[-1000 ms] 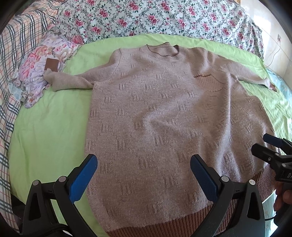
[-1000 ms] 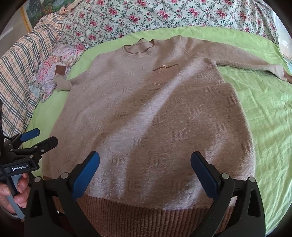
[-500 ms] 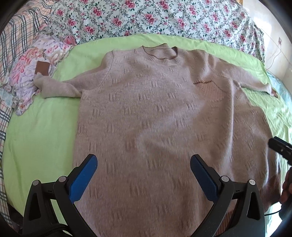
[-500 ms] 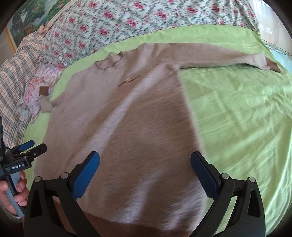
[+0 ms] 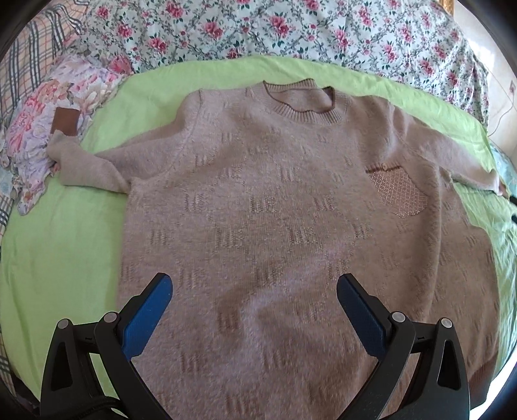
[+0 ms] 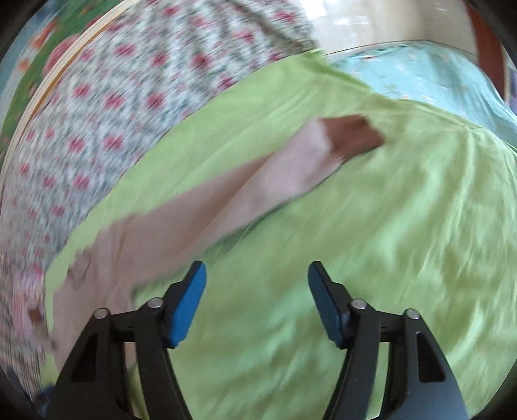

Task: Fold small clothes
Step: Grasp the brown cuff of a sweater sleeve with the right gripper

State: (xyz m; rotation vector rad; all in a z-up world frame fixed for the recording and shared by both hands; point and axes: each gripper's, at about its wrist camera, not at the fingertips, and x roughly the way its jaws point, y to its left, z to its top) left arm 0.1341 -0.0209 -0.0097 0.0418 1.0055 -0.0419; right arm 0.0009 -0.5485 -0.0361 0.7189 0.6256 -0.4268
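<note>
A beige knitted sweater [image 5: 284, 226] lies flat, front up, on a light green sheet [image 5: 58, 252] that covers the bed, filling the centre of the left wrist view. Its ribbed collar [image 5: 303, 100] sits near the top, a patterned chest pocket [image 5: 397, 190] at centre right. One sleeve reaches toward the left of the frame, its cuff touching a crumpled floral cloth [image 5: 48, 119] with a brown patch. A rose-patterned cover [image 5: 290, 29] runs across the top.

The left tongs [image 5: 253, 294] hang above the lower body of the sweater, blue pads spread wide, pinching nothing.

The right wrist view is blurred. The right tongs [image 6: 257, 284] are spread too, empty, over bare green sheet at the lower centre. The sweater's other sleeve [image 6: 226, 200] stretches diagonally toward the upper right, ending in a brown cuff [image 6: 353, 134].
</note>
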